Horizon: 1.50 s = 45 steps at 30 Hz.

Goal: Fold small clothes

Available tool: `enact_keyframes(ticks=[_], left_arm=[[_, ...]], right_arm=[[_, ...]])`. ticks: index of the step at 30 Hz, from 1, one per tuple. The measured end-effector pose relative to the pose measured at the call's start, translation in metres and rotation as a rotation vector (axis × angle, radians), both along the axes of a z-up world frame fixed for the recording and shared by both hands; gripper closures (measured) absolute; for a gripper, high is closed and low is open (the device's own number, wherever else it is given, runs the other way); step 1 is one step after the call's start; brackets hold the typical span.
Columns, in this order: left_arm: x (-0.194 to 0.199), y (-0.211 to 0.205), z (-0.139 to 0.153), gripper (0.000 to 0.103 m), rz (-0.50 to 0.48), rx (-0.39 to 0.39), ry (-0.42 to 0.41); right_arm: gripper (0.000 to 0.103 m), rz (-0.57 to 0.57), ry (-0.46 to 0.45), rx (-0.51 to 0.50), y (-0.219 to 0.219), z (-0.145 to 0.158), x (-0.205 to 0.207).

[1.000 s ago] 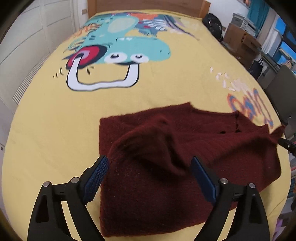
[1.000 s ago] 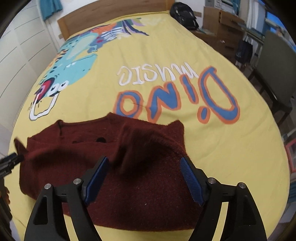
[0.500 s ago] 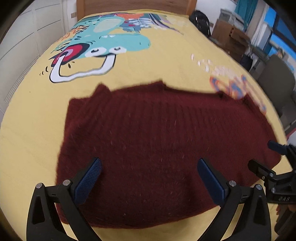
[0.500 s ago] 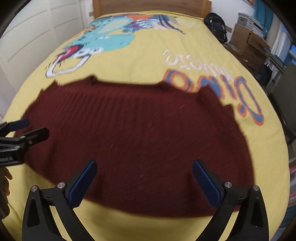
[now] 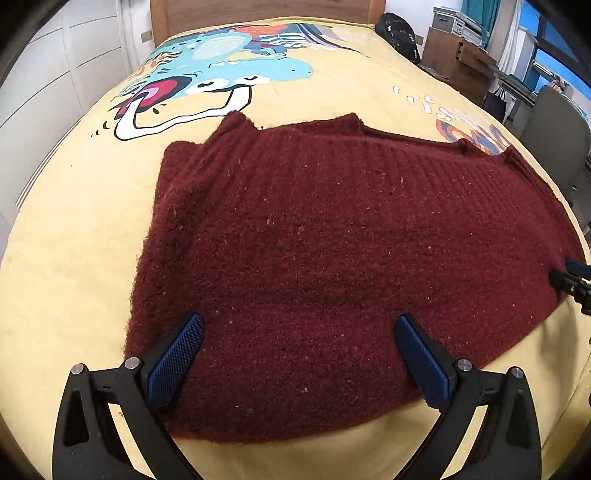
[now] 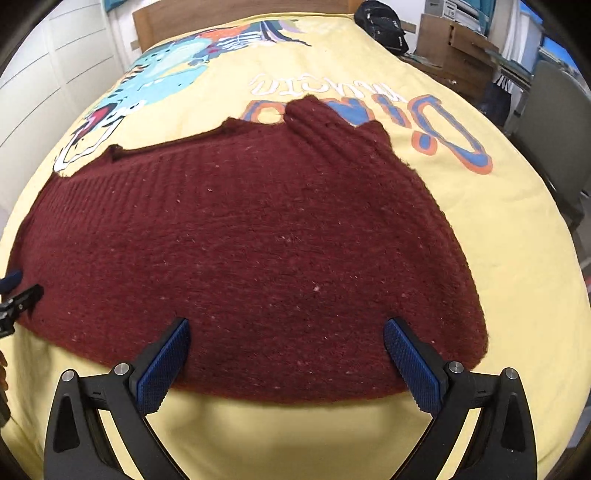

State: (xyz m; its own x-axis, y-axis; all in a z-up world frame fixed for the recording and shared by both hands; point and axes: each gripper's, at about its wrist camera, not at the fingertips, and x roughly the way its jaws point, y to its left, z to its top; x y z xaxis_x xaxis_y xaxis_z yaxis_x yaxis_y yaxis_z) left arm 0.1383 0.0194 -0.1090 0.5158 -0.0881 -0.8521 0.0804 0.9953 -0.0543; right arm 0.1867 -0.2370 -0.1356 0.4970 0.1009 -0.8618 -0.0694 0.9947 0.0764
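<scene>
yellow bedspread [image 5: 388, 96], backpack [image 5: 400, 35], chair [image 5: 554, 129]

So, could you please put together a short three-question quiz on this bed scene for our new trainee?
1. True or false: the left gripper is clamped on the maroon sweater.
2. Multiple choice: the sweater lies on A) a wooden floor, B) the yellow bedspread, C) a chair.
3. Fill in: in the right wrist view, the sweater's far edge partly covers the blue and orange printed ____.

Key
1. False: its fingers stand wide apart over the sweater's near hem. The right gripper is open too.
2. B.
3. Lettering.
</scene>
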Motion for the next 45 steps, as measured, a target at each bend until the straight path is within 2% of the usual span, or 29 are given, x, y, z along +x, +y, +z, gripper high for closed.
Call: enact_keyframes(ticks=[3, 7, 11, 16, 20, 23, 25, 30, 33, 34, 35, 36, 37, 38, 39, 45], left_arm=[[0.0, -0.001, 0.0, 0.001, 0.005, 0.01, 0.002], [-0.001, -0.004, -0.001, 0.001, -0.033, 0.029, 0.02], [-0.001, 0.001, 0.007, 0.001, -0.059, -0.018, 0.079], [-0.009, 0.032, 0.035, 0.001, 0.033, -0.102, 0.053], [0.0, 0.07, 0.042, 0.001, 0.129, -0.145, 0.079], [0.007, 0.097, 0.034, 0.001, 0.223, -0.233, 0.102], [0.014, 0.104, 0.019, 0.001, 0.243, -0.301, 0.154], [0.025, 0.093, -0.015, 0.001, 0.227, -0.295, 0.24], [0.028, 0.084, -0.016, 0.001, 0.195, -0.324, 0.242], [0.03, 0.081, -0.016, 0.005, 0.177, -0.338, 0.25], [0.03, 0.078, -0.015, 0.022, 0.161, -0.332, 0.251], [0.031, 0.074, -0.011, 0.035, 0.137, -0.326, 0.246], [0.031, 0.072, -0.007, 0.056, 0.117, -0.343, 0.245], [0.032, 0.072, -0.003, 0.067, 0.111, -0.361, 0.251], [0.032, 0.071, 0.003, 0.068, 0.111, -0.37, 0.255], [0.028, 0.037, 0.061, 0.072, 0.046, -0.303, 0.185]], right_arm=[[0.0, -0.003, -0.008, 0.007, 0.0, -0.004, -0.001], [0.0, -0.003, -0.013, 0.006, 0.005, 0.011, -0.008], [0.0, 0.023, -0.011, -0.01, 0.013, 0.022, -0.024], [0.0, 0.022, -0.022, -0.009, 0.01, 0.033, -0.051], [0.0, -0.02, -0.033, -0.016, -0.002, 0.038, -0.069], [0.0, -0.049, -0.025, -0.004, -0.012, 0.038, -0.077], [0.0, -0.064, -0.012, -0.004, -0.019, 0.035, -0.08], [0.0, -0.093, 0.01, -0.016, -0.032, 0.03, -0.084], [0.0, -0.11, 0.014, -0.017, -0.039, 0.029, -0.084], [0.0, -0.116, 0.015, -0.012, -0.042, 0.028, -0.084], [0.0, -0.12, 0.014, -0.01, -0.045, 0.029, -0.084], [0.0, -0.126, 0.012, -0.009, -0.047, 0.029, -0.084], [0.0, -0.131, 0.009, -0.007, -0.05, 0.03, -0.084], [0.0, -0.134, 0.007, -0.004, -0.052, 0.031, -0.085], [0.0, -0.138, 0.005, -0.002, -0.054, 0.032, -0.085], [0.0, -0.149, -0.017, 0.007, -0.069, 0.045, -0.085]])
